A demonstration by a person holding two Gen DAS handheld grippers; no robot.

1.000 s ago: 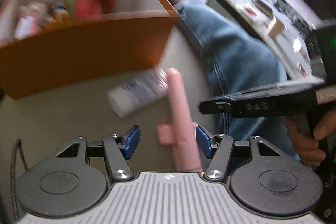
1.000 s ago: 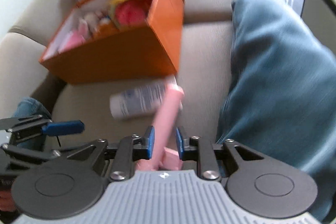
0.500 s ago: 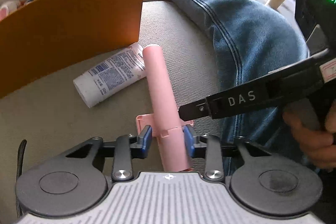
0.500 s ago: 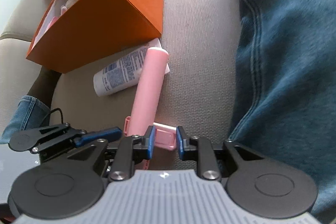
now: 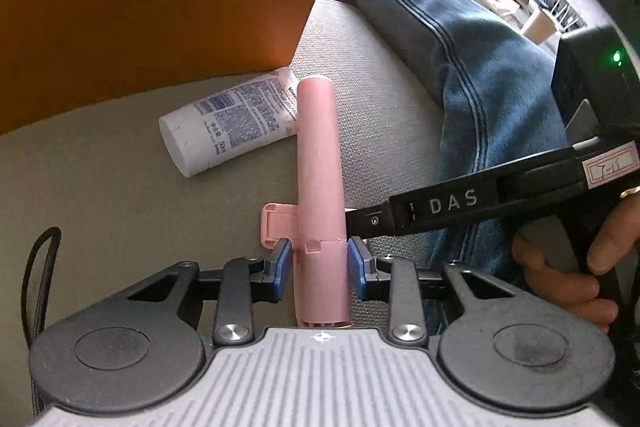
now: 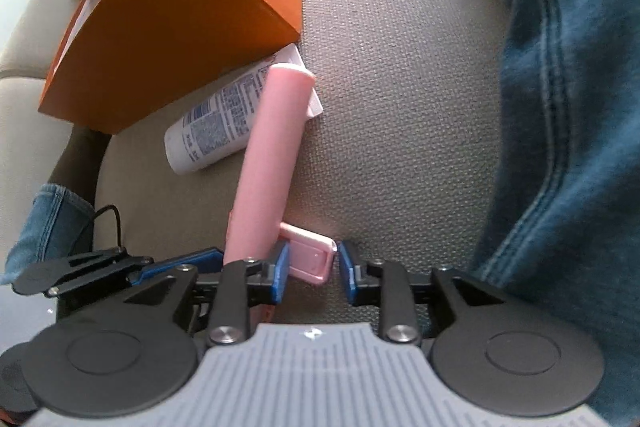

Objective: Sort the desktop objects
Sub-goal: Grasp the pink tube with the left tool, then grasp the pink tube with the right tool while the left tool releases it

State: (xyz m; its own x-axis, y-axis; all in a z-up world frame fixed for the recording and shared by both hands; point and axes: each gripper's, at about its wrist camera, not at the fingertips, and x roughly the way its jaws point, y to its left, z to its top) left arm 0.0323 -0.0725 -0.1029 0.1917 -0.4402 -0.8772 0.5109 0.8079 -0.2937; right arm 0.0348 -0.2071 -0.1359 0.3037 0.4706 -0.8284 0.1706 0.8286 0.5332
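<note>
While the left gripper [image 5: 316, 263] is clamped on the lower end of the pink tube [image 5: 320, 163], the right gripper [image 6: 310, 267] sits parted around the tube's side tab [image 6: 310, 259], gripping nothing. Tube is held low over the sofa cushion [image 5: 380, 87], tip beside the white lotion tube [image 5: 228, 127] lying against the orange box [image 5: 152, 27]. Box already holds several items; judging by that, sorting is partly done, with pink tube and lotion tube left to go in
</note>
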